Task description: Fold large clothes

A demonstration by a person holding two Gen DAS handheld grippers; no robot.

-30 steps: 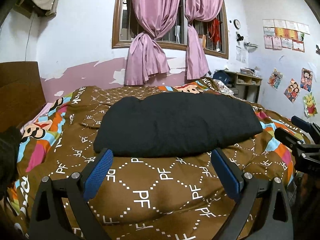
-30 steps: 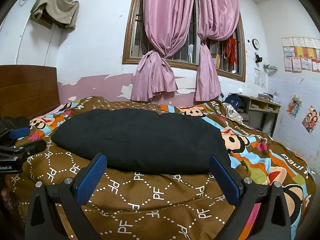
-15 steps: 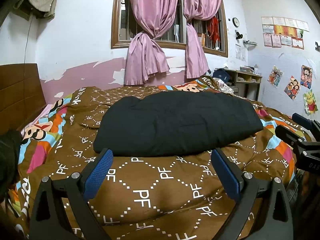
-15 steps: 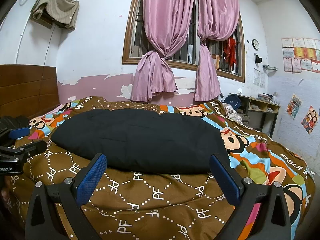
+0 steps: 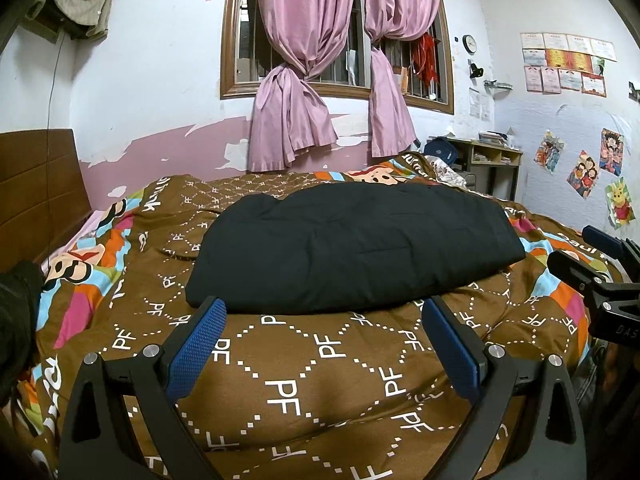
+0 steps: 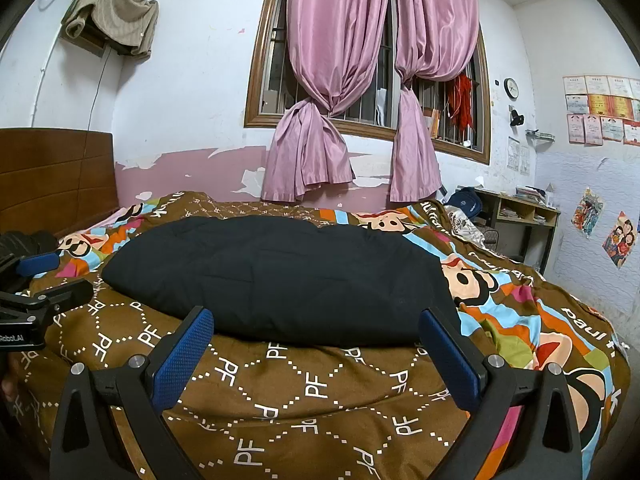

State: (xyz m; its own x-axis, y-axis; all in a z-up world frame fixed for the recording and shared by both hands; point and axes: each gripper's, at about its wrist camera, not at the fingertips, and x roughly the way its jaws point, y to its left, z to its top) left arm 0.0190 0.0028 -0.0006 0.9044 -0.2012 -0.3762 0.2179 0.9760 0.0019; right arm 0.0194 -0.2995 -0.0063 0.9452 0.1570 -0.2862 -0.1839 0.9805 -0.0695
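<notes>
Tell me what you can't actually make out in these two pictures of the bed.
- Black garment: folded flat in both views, so its type, sleeves and inner layers stay hidden.
- Dark bundle: cut by the left wrist view's left edge; unidentifiable.
- Right claw: cropped at that view's right edge; its own view shows it open.
- Wall certificates: print too small.
- Bed front edge: hidden behind the claw frames in both views.
</notes>
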